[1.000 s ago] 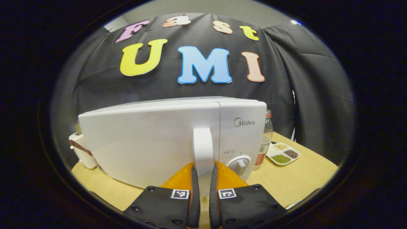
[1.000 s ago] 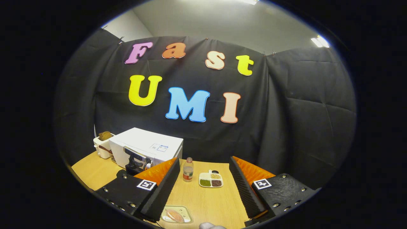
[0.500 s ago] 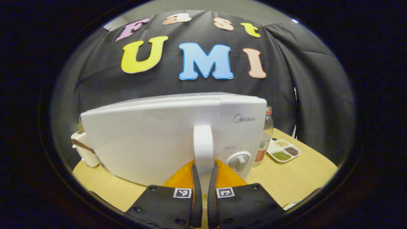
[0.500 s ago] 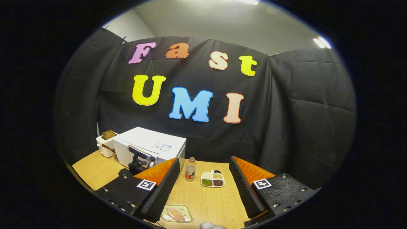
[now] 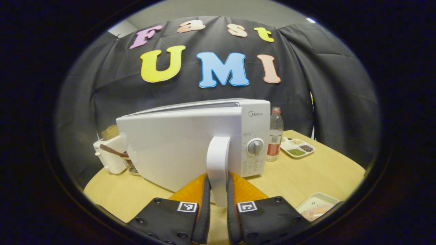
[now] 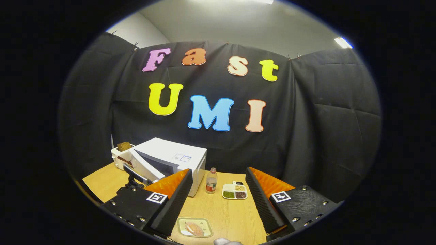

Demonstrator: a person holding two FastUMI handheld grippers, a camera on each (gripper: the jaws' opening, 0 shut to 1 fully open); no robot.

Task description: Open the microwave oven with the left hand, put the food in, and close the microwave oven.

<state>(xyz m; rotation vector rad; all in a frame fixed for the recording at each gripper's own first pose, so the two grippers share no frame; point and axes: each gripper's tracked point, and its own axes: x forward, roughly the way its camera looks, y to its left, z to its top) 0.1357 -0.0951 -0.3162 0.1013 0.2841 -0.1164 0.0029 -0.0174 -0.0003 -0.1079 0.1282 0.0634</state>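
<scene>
The white microwave [image 5: 253,136] stands on the wooden table [image 5: 306,177] with its door [image 5: 170,146] swung partly out. My left gripper [image 5: 218,177] is shut on the door's upright white handle [image 5: 218,153]. In the right gripper view the microwave [image 6: 177,154] sits at the left, its door [image 6: 143,166] ajar and showing a dark window, with the left gripper [image 6: 134,180] at the handle. The food, an orange piece on a small clear tray [image 6: 195,227], lies near the table's front edge, below my right gripper [image 6: 218,173], which is open and holds nothing. That tray [image 5: 316,207] also lies at the lower right of the left gripper view.
A small bottle with a red cap [image 5: 274,134] and a white sectioned dish of grains [image 5: 297,148] stand right of the microwave. A white toaster with bread [image 5: 109,156] sits to its left. The bottle [image 6: 211,181] and dish [image 6: 234,192] lie ahead of the right gripper.
The microwave door has swung outward from shut to partly open, the left gripper drawing back with the handle. The right gripper has stayed about where it was, still open.
</scene>
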